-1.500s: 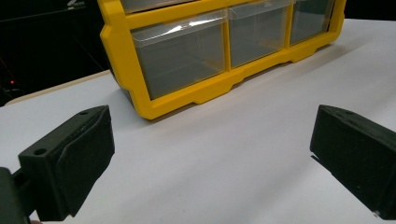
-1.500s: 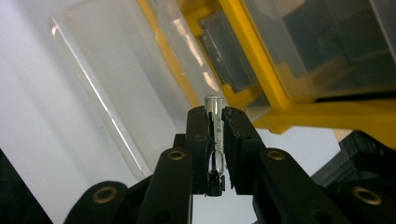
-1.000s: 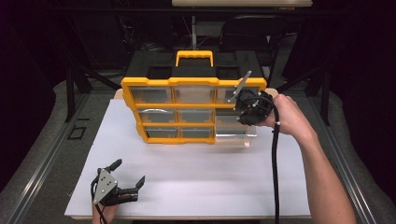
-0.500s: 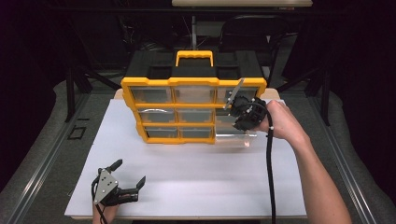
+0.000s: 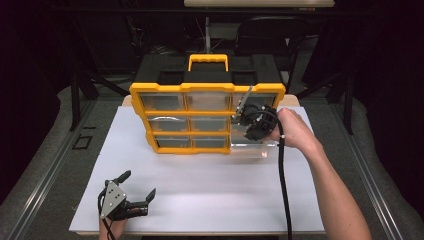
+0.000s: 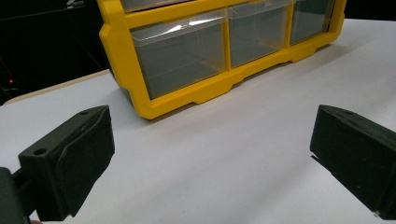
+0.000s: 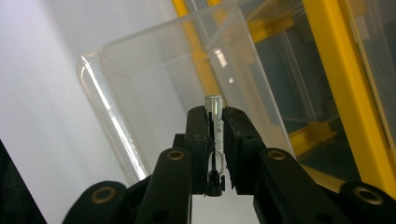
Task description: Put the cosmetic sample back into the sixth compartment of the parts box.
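My left gripper (image 5: 136, 200) rests low on the white table (image 5: 210, 200) at the near edge, its jaws spread wide with bare tabletop between them. Well beyond its fingertips stands the yellow organizer (image 6: 140, 88), its bottom row of clear drawers facing me. My right gripper (image 7: 217, 122) is closed tight on a thin clear syringe (image 7: 215, 112), whose tip pokes just past my fingertips. Right under and ahead of that tip sits the pulled-out clear drawer (image 7: 140, 84), still seated in the organizer's right-hand column.
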{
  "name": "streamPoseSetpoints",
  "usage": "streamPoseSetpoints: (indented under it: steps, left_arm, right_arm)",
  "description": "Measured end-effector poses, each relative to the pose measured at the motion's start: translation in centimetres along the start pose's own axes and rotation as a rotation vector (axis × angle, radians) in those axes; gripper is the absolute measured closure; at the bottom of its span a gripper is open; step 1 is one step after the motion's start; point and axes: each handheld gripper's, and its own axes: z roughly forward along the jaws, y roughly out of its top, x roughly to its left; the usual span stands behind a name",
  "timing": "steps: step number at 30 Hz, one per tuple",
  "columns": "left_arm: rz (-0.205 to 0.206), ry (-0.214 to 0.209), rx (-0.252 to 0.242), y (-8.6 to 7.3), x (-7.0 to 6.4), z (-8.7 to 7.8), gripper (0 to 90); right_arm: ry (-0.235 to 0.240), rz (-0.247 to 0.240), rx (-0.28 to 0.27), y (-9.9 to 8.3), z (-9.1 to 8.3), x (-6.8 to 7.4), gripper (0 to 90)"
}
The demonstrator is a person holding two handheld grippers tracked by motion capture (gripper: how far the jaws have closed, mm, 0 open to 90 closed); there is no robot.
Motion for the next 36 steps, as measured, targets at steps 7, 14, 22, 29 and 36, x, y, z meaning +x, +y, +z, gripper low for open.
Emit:
streamPoseSetpoints:
  steps: [7,14,22,29,36]
  left_arm:
    - [-0.006,-0.005,-0.001,0.0,0.1,0.4,0.0]
    - [-0.006,0.004,-0.001,-0.1,0.2,-0.1,0.0]
    - [-0.007,0.008,-0.001,-0.1,0.1,-0.3,0.0]
    - [0.000,0.007,-0.002,-0.1,0.1,-0.3,0.0]
    - [0.000,0.006,0.001,-0.1,0.0,-0.2,0.0]
  right_arm:
    - [0.003,0.023,-0.020,-0.1,0.0,0.0,69.5]
    - [-0.029,0.067,-0.097,-1.0,-1.9,-0.5,52.4]
    - [-0.078,0.133,-0.118,-3.1,-3.9,-1.6,29.4]
    - [-0.122,0.214,-0.152,-5.6,-4.7,-2.3,16.0]
    - [-0.158,0.259,-0.160,-8.0,-4.8,-2.5,11.7]
